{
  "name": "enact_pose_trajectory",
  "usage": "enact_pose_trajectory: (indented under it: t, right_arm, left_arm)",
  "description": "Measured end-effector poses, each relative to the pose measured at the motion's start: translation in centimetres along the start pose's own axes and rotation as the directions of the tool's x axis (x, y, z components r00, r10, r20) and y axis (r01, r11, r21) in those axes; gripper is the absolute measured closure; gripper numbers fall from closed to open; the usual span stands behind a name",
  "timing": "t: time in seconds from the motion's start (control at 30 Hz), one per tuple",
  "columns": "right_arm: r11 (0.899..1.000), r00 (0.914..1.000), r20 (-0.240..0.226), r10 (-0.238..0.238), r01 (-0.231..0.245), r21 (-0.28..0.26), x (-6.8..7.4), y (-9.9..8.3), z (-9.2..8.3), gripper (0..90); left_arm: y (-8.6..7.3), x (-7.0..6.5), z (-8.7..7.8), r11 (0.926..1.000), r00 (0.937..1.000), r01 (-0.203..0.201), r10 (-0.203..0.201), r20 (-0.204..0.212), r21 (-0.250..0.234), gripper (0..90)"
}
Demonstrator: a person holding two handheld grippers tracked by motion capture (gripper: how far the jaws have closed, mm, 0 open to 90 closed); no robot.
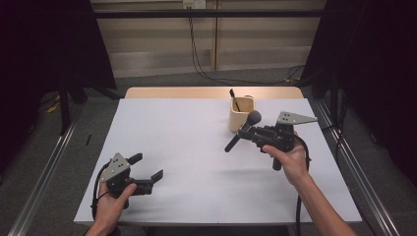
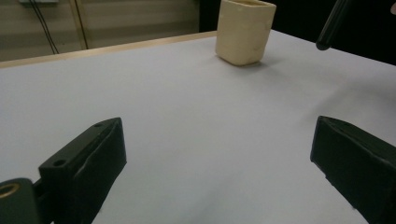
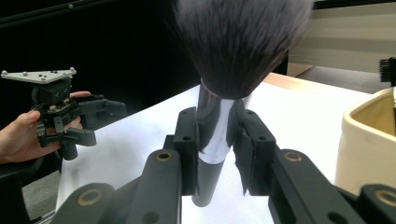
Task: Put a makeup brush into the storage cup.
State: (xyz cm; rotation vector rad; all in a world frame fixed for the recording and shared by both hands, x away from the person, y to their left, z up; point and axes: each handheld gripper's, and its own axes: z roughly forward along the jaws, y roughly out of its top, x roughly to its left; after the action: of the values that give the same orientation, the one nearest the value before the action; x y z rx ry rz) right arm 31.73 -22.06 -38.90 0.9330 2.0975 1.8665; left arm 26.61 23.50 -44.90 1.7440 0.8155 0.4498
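Observation:
My right gripper [image 1: 247, 132] is shut on a large makeup brush [image 1: 242, 132] and holds it above the table, right of centre. In the right gripper view the pads pinch the silver ferrule [image 3: 215, 133], below the dark fluffy head [image 3: 243, 42]. The head points toward a cream cup [image 1: 242, 114] just behind it, which holds a thin dark brush [image 1: 232, 97]. My left gripper [image 1: 146, 166] is open near the table's front left, with nothing between its fingers [image 2: 88, 163]. It faces the cup [image 2: 245, 30] and the brush's handle tip [image 2: 330, 28].
The white table [image 1: 196, 147] has a wooden strip along its far edge. Metal rails run along the floor on both sides, and cables hang down the back wall. A hand holds the left gripper [image 3: 100, 122], as the right gripper view shows.

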Motion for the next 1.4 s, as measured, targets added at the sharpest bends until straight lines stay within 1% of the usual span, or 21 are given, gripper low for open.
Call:
enact_pose_trajectory:
  t: [0.07, 0.13, 0.17, 0.2, 0.23, 0.3, 0.37, 0.5, 0.63, 0.67, 0.7, 0.77, 0.8, 0.83, 0.9, 0.93, 1.0, 1.07, 1.17, 1.27, 1.4]
  right_arm:
    - [1.000, 1.0000, 0.004, -0.001, 0.001, 0.000, -0.2, 0.1, 0.0, 72.1]
    - [1.000, 0.9999, 0.013, -0.006, 0.006, 0.007, -0.3, 0.3, 0.0, 72.1]
    - [1.000, 0.9999, 0.014, -0.007, 0.007, 0.005, -0.4, 0.4, 0.0, 72.1]
    - [1.000, 0.9998, 0.017, -0.011, 0.011, 0.007, -0.4, 0.5, 0.0, 72.1]
    - [1.000, 0.9997, 0.020, -0.012, 0.012, 0.004, -0.5, 0.6, 0.0, 72.1]
    - [1.000, 0.9996, 0.026, -0.014, 0.013, 0.006, -0.7, 0.8, 0.1, 72.1]
    - [1.000, 0.9994, 0.031, -0.013, 0.013, 0.009, -0.9, 1.0, 0.1, 72.1]
    - [1.000, 0.9990, 0.044, -0.007, 0.007, 0.003, -1.3, 1.3, 0.1, 72.1]
    - [1.000, 0.9980, 0.063, 0.001, -0.001, -0.001, -1.9, 1.8, -0.1, 72.1]
    - [1.000, 0.9971, 0.076, 0.002, -0.002, 0.001, -2.0, 2.0, -0.2, 72.1]
    - [1.000, 0.9966, 0.082, 0.011, -0.011, -0.001, -2.2, 2.1, -0.2, 72.1]
    - [1.000, 0.9960, 0.088, 0.013, -0.013, -0.002, -2.5, 2.4, -0.3, 72.1]
    - [1.000, 0.9945, 0.103, 0.019, -0.018, -0.003, -2.7, 2.5, -0.5, 72.1]
    - [1.000, 0.9940, 0.107, 0.021, -0.020, -0.005, -2.8, 2.6, -0.5, 72.1]
    - [1.000, 0.9928, 0.119, 0.016, -0.015, -0.012, -3.1, 3.0, -0.7, 72.1]
    - [1.000, 0.9923, 0.124, 0.012, -0.011, -0.011, -3.2, 3.2, -0.7, 72.1]
    - [1.000, 0.9918, 0.128, 0.006, -0.005, -0.015, -3.3, 3.6, -0.8, 72.1]
    - [1.000, 0.9908, 0.135, -0.002, 0.005, -0.019, -3.3, 4.0, -0.9, 72.1]
    - [0.999, 0.9903, 0.139, -0.014, 0.018, -0.029, -3.4, 4.8, -1.2, 72.1]
    - [0.999, 0.9874, 0.155, -0.033, 0.038, -0.027, -3.4, 5.7, -1.3, 72.1]
    - [0.998, 0.9850, 0.164, -0.054, 0.058, -0.020, -3.7, 6.5, -1.2, 72.1]
  left_arm:
    - [0.1, 0.2, -0.1, 1.0000, 0.9999, 0.001, -0.001, -0.017, -0.008, 3.6]
    - [0.1, 0.4, -0.3, 0.9999, 0.9999, 0.006, -0.006, -0.013, -0.016, 3.6]
    - [0.0, 0.4, -0.4, 0.9998, 0.9998, 0.008, -0.008, -0.018, -0.019, 3.6]
    - [0.0, 0.5, -0.5, 0.9999, 0.9997, 0.000, 0.000, -0.023, -0.014, 3.6]
    - [0.0, 0.5, -0.5, 0.9999, 0.9997, -0.004, 0.003, -0.023, -0.012, 3.6]
    - [0.0, 0.4, -0.6, 0.9998, 0.9996, 0.013, -0.013, -0.023, -0.011, 3.6]
    - [0.0, 0.3, -0.7, 0.9999, 0.9998, 0.006, -0.007, -0.017, -0.013, 3.6]
    - [0.0, 0.2, -0.9, 0.9999, 0.9997, -0.005, 0.005, -0.022, -0.014, 3.6]
    - [0.0, 0.2, -0.9, 0.9999, 0.9997, 0.000, 0.000, -0.023, -0.017, 3.6]
    - [0.0, 0.2, -1.0, 0.9998, 0.9998, 0.003, -0.003, -0.021, -0.022, 3.6]
    - [0.0, 0.2, -1.0, 0.9997, 0.9999, 0.003, -0.004, -0.016, -0.023, 3.7]
    - [0.0, 0.1, -1.1, 0.9998, 0.9996, -0.013, 0.013, -0.024, -0.018, 4.1]
    - [0.1, 0.1, -1.1, 0.9997, 0.9997, -0.014, 0.014, -0.022, -0.019, 4.1]
    - [0.0, 0.1, -1.1, 0.9997, 0.9998, -0.004, 0.003, -0.020, -0.024, 4.0]
    - [0.0, 0.2, -1.2, 0.9998, 0.9997, -0.012, 0.012, -0.023, -0.018, 4.0]
    - [0.0, 0.2, -1.2, 0.9998, 0.9997, -0.008, 0.008, -0.023, -0.020, 4.1]
    - [0.0, 0.2, -1.2, 0.9998, 0.9996, -0.014, 0.014, -0.026, -0.012, 4.1]
    - [-0.1, 0.2, -1.2, 0.9999, 0.9998, 0.001, -0.001, -0.021, -0.012, 4.5]
    - [-0.1, 0.3, -1.2, 1.0000, 0.9998, -0.004, 0.004, -0.018, -0.007, 4.5]
    - [-0.1, 0.3, -1.3, 1.0000, 0.9998, -0.003, 0.002, -0.022, -0.009, 3.8]
    - [-0.1, 0.2, -1.3, 0.9999, 0.9998, 0.000, 0.000, -0.020, -0.012, 3.6]
